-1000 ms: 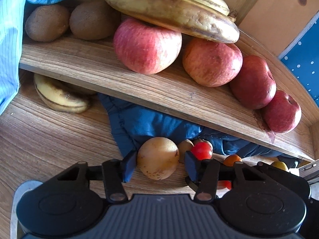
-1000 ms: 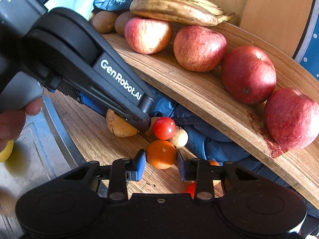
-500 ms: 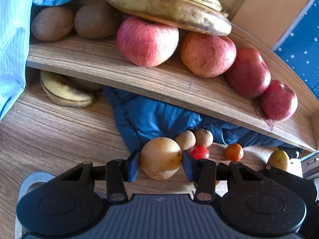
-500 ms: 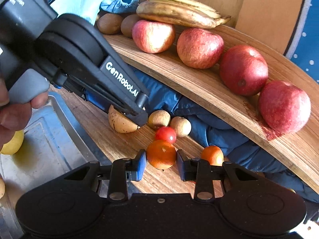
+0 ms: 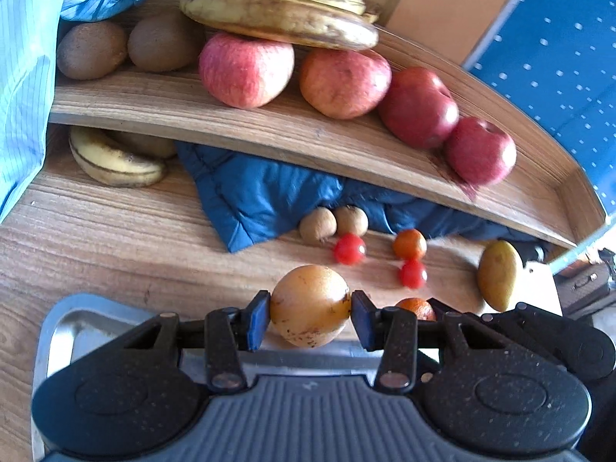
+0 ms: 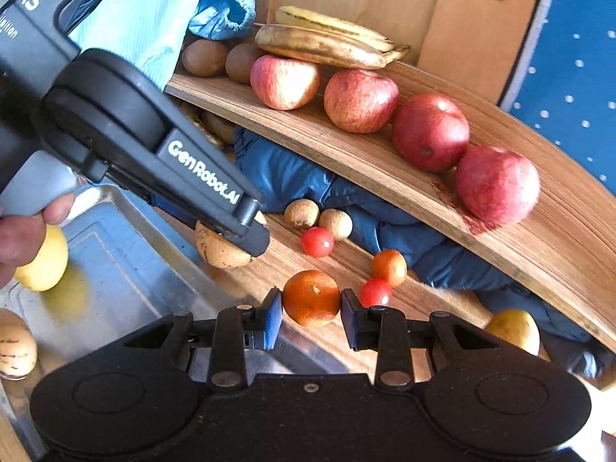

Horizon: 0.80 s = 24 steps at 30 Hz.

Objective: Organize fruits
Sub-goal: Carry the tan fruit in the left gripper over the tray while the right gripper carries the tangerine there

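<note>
Pear in left tool

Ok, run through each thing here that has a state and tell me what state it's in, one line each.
Left gripper: shut on the round yellow-brown fruit.
Right gripper: shut on the orange.
Metal tray: holds a yellow fruit and a striped fruit.
Upper wooden shelf: loaded with apples, kiwis and bananas.
Blue quilted cloth: crumpled under the shelf.

Four apples, two kiwis, two cherry tomatoes.
</note>
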Tool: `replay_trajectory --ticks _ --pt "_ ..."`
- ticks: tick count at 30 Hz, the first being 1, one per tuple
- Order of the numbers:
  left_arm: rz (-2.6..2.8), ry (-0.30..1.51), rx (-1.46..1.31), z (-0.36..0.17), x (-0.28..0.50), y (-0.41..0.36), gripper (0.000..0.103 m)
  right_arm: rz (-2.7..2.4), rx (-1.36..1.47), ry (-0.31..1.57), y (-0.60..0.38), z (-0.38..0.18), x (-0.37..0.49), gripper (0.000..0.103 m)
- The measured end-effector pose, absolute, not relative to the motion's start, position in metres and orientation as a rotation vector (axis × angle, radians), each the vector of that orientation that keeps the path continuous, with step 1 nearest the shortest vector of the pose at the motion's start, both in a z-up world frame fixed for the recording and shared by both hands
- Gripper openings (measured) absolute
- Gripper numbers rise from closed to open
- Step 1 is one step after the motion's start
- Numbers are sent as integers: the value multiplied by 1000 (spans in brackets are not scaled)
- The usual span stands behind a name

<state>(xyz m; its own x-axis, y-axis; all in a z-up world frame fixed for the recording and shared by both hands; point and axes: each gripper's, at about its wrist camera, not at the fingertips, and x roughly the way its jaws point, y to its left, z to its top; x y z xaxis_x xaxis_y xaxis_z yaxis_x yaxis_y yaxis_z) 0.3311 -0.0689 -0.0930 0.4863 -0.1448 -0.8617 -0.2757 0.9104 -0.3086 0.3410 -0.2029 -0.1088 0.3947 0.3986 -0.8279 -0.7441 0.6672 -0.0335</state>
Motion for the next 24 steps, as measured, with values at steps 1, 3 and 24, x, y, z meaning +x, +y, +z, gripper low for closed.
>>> replay_trajectory --ticks 1,3,24 --pt "76 1070 -437 -92 328 -69 49 745 -433 902 -205 -107 338 34" --pt "60 1068 -424 -87 321 -69 49 729 -427 900 -209 -101 331 34" --pt "-80 1095 -364 -71 255 -57 49 657 -435 938 -202 -69 232 34"
